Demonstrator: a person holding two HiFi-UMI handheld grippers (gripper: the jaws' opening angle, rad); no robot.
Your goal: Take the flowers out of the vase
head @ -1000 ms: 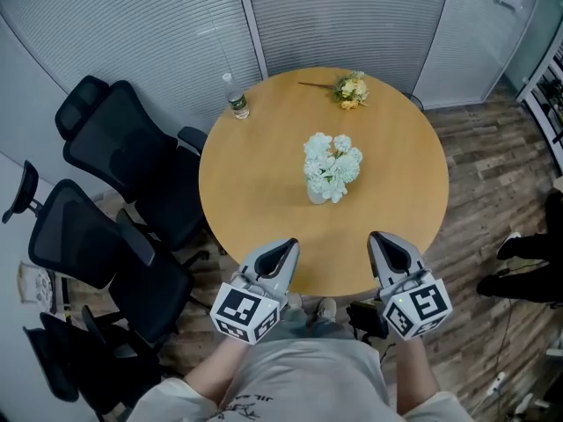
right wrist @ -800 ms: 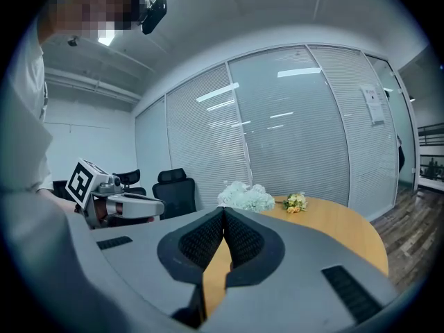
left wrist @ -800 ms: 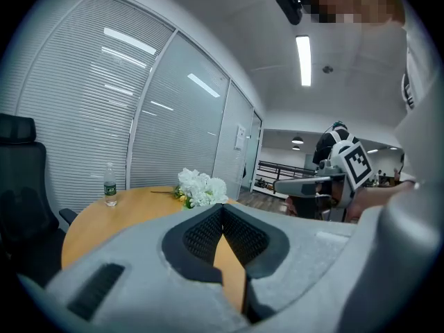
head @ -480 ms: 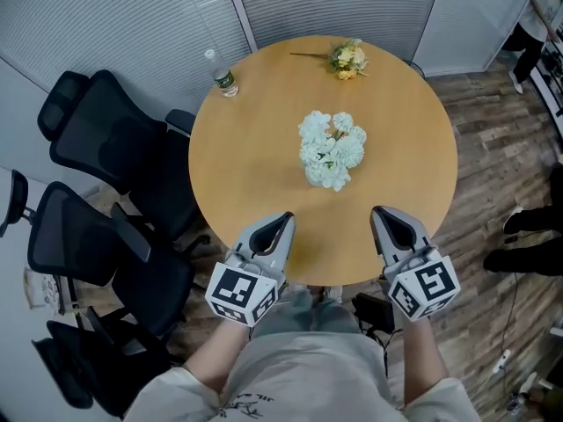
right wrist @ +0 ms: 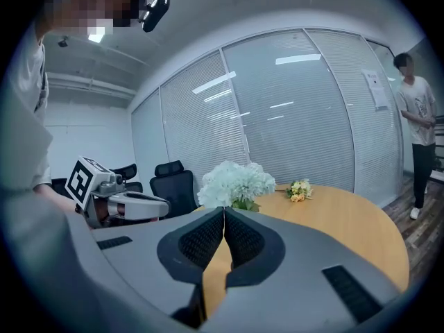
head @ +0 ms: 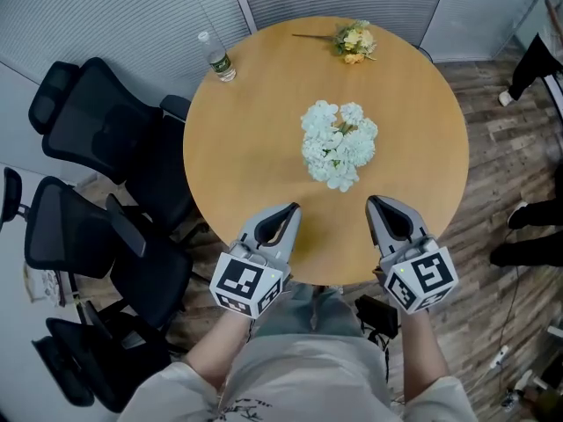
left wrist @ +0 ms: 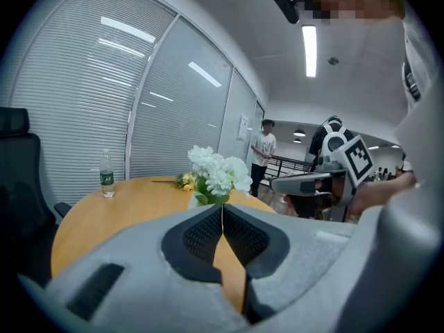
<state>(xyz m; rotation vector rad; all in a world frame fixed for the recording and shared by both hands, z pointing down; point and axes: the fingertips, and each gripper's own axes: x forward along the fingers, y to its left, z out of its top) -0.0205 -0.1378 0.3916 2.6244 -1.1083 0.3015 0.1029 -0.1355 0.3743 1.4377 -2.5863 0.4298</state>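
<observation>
Flowers (head: 339, 143) on table (head: 246, 130), left gripper (head: 292, 207), right gripper (head: 373, 201) closed, empty

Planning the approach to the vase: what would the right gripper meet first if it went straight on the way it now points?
Probably the white flowers, dead ahead of the shut right gripper; depth is unclear, and the table could come first.

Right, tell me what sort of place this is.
Probably an office meeting room: a round light-wood table, black swivel office chairs beside it, and curved glass partition walls covered by grey slatted blinds.
</observation>
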